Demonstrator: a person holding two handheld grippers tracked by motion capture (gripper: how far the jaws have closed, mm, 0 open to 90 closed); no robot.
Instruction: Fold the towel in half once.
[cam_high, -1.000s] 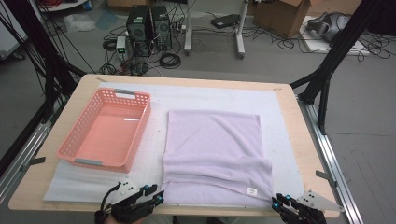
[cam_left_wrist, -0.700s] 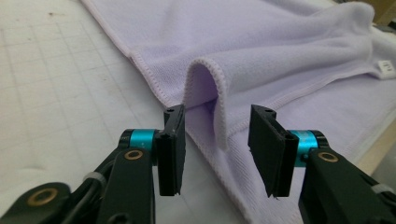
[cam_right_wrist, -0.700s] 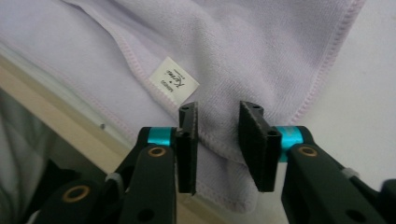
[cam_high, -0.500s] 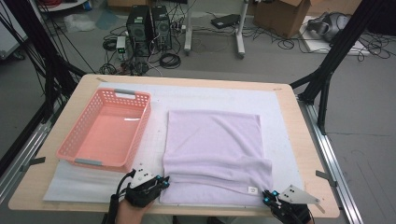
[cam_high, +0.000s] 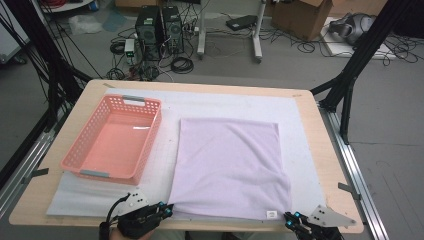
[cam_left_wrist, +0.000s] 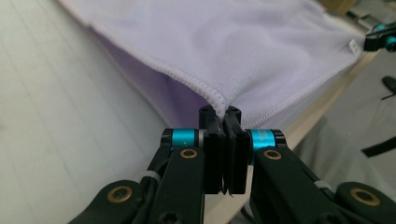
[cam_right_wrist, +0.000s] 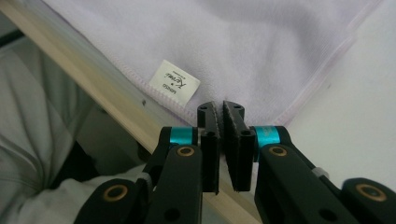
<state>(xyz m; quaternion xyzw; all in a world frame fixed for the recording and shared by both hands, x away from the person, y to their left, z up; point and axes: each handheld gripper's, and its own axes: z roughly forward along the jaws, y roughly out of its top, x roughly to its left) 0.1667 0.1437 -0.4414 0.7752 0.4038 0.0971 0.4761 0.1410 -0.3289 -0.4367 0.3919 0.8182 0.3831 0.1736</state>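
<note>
A lilac towel (cam_high: 230, 165) lies flat on the white mat, its near edge along the table's front. My left gripper (cam_high: 169, 210) is at the towel's near left corner. In the left gripper view the left gripper (cam_left_wrist: 219, 112) is shut on that stitched corner of the towel (cam_left_wrist: 233, 46). My right gripper (cam_high: 289, 217) is at the near right corner, beside the white label (cam_high: 271, 214). In the right gripper view the right gripper (cam_right_wrist: 219, 107) pinches the hem of the towel (cam_right_wrist: 233, 42) near the label (cam_right_wrist: 174, 80). Its jaws have just been opening slightly, with the hem still between the tips.
A pink plastic basket (cam_high: 115, 140) stands on the left of the white mat (cam_high: 300, 120). The wooden table's front edge (cam_right_wrist: 116, 102) runs just under the right gripper. Computers and cables sit on the floor beyond the table.
Both grippers have come in to the towel's near corners, the left moving right, the right moving left. Their jaws have shut on the cloth.
</note>
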